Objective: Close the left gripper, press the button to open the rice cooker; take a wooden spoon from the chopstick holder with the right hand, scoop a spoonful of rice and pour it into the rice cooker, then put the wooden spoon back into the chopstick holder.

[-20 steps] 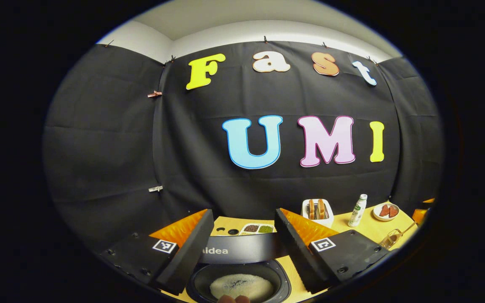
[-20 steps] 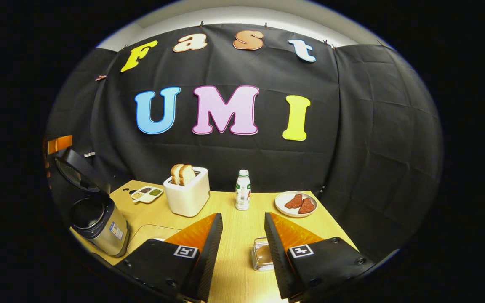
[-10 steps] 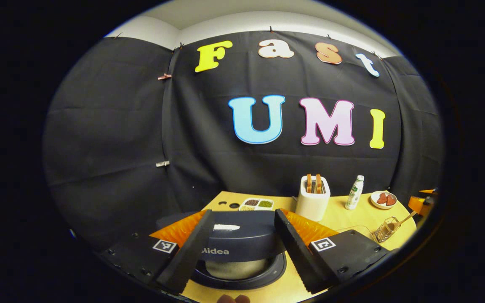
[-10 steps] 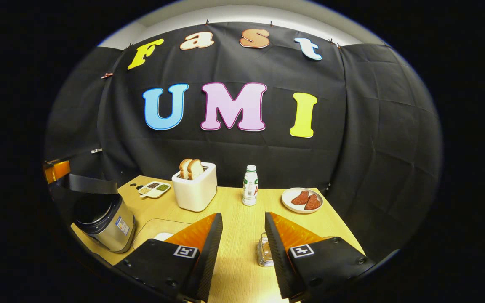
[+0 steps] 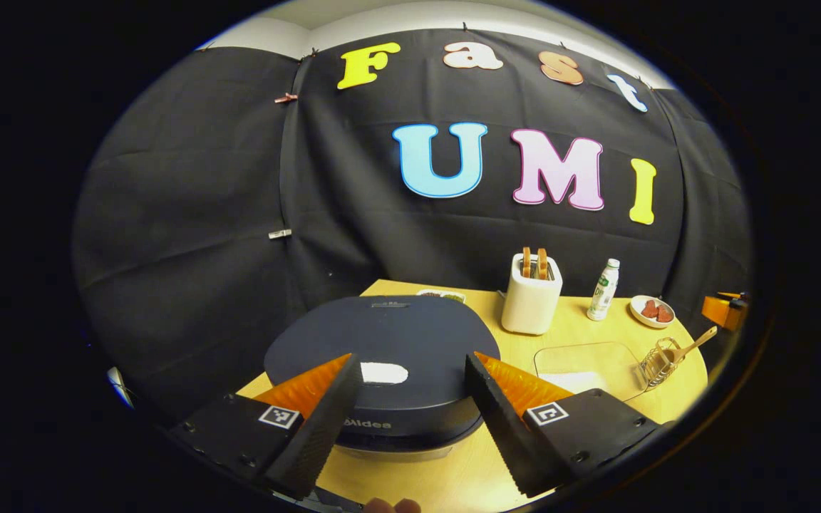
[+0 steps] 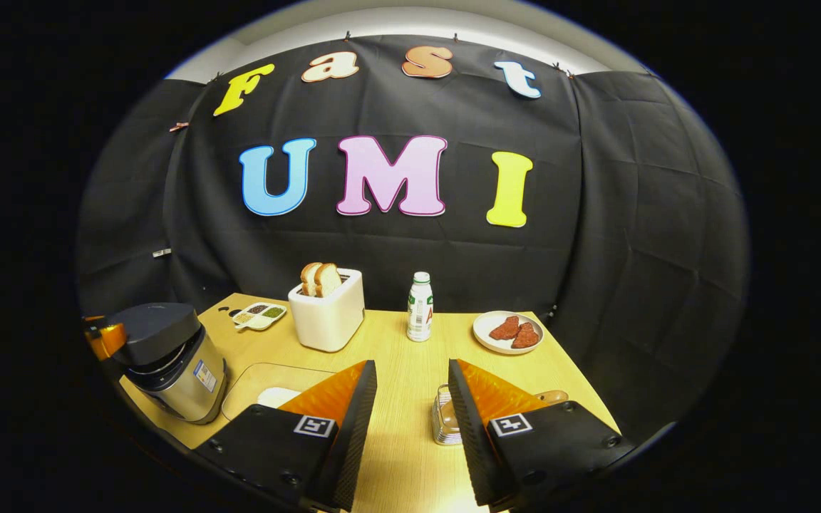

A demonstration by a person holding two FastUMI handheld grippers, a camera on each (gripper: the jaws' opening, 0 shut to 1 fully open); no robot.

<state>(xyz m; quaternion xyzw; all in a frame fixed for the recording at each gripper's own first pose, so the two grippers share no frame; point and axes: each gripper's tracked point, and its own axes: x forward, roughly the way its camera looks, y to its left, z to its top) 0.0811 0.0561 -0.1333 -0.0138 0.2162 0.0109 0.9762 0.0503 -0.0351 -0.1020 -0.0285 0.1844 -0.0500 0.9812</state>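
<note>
The dark-lidded, steel-bodied rice cooker (image 5: 382,370) sits at the counter's (image 5: 581,335) left edge, lid down, with the left gripper (image 5: 407,420) just above it, fingers apart and gripping nothing, so pressing the button likely still needs them brought together. The right gripper (image 6: 410,427), fingers also spread and empty, hovers over the wire chopstick holder (image 5: 656,362) near the right front edge, where 1 wooden spoon (image 5: 692,344) leans ready. Also present: 1 white toaster (image 6: 326,317) with 2 bread slices, 1 small bottle (image 6: 419,306), 1 plate (image 6: 508,332) with 2 reddish pieces.
</note>
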